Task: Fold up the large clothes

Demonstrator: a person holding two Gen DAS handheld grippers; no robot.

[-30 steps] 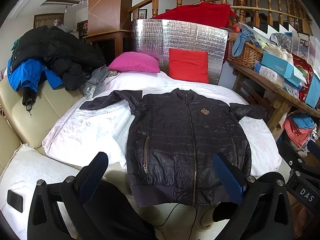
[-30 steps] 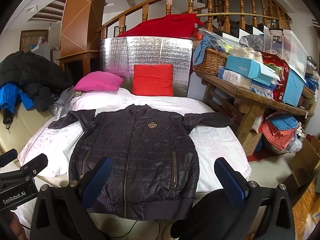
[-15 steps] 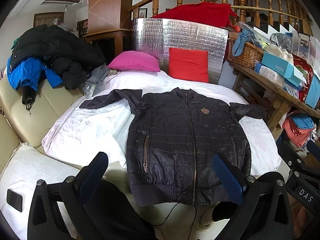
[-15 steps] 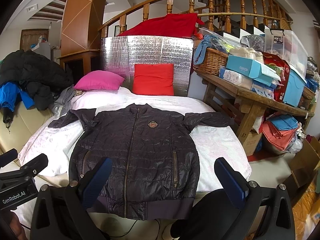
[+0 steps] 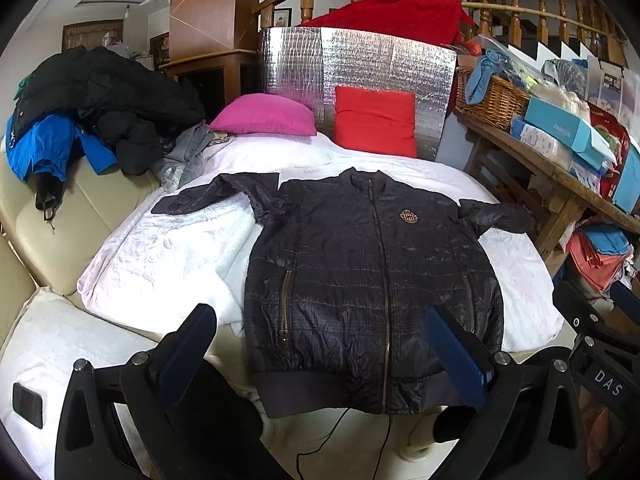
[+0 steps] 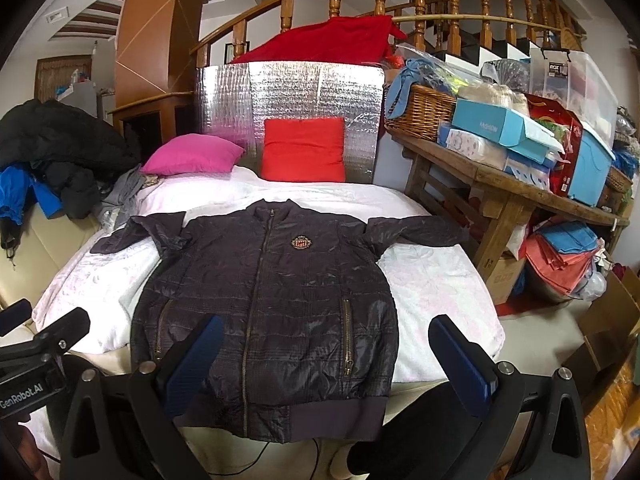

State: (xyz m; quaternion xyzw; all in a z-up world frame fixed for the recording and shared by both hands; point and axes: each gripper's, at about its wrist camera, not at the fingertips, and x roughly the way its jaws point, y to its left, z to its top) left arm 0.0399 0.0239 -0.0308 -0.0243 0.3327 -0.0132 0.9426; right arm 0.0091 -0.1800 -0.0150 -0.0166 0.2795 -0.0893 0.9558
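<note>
While jacket [image 5: 372, 280] lies flat on bed [image 5: 160, 248], both claws, left [image 5: 320, 344] and right [image 6: 328, 350], hover wide open, empty; fold not begun, next likely sleeve grab.

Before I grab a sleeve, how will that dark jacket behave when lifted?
The jacket probably flops and drapes; its sleeve already lies crumpled. Its shiny quilted shell looks slippery, so it may slide in a tool. It seems thin and light.
</note>
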